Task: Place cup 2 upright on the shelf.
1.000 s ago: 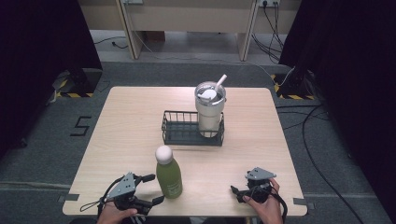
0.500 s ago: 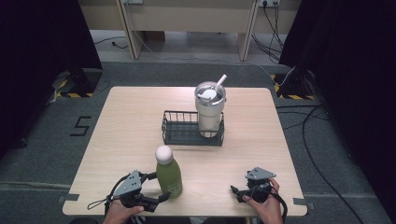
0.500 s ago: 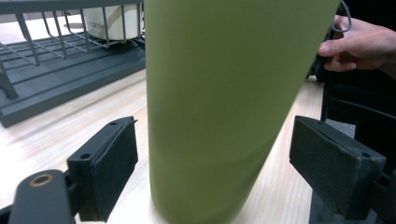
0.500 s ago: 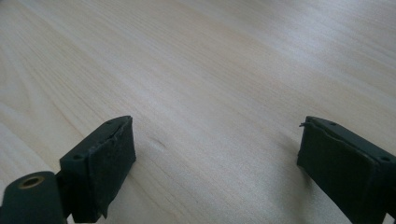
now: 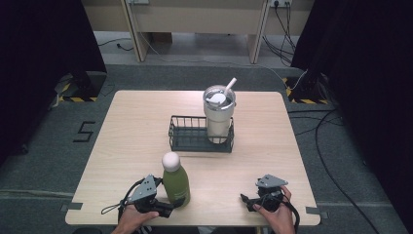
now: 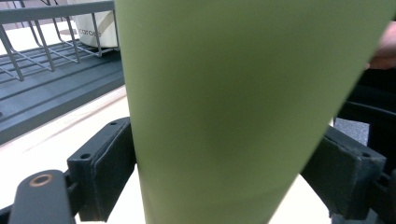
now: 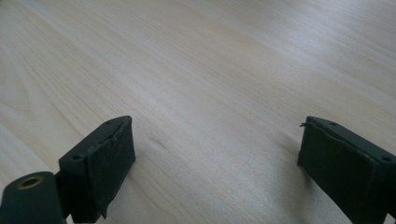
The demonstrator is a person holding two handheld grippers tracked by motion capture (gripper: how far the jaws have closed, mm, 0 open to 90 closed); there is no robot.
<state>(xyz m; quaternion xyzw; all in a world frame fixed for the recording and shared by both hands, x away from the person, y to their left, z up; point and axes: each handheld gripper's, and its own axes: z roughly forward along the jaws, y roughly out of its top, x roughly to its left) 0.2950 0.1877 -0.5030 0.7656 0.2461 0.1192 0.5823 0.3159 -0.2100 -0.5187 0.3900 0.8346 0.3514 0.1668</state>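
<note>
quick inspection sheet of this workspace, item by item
surface: light wooden table, bare around the things
job's things: green bottle upright near the front edge, white cap on
clutter: dark wire basket mid-table, with a lidded tumbler and straw standing in its right end
grippers: left gripper jaws against both sides of the bottle; right gripper open over bare wood
cables: one trails from each gripper; more on the floor at right
surroundings: grey floor, dark curtains, a 5 marked on the floor at left
</note>
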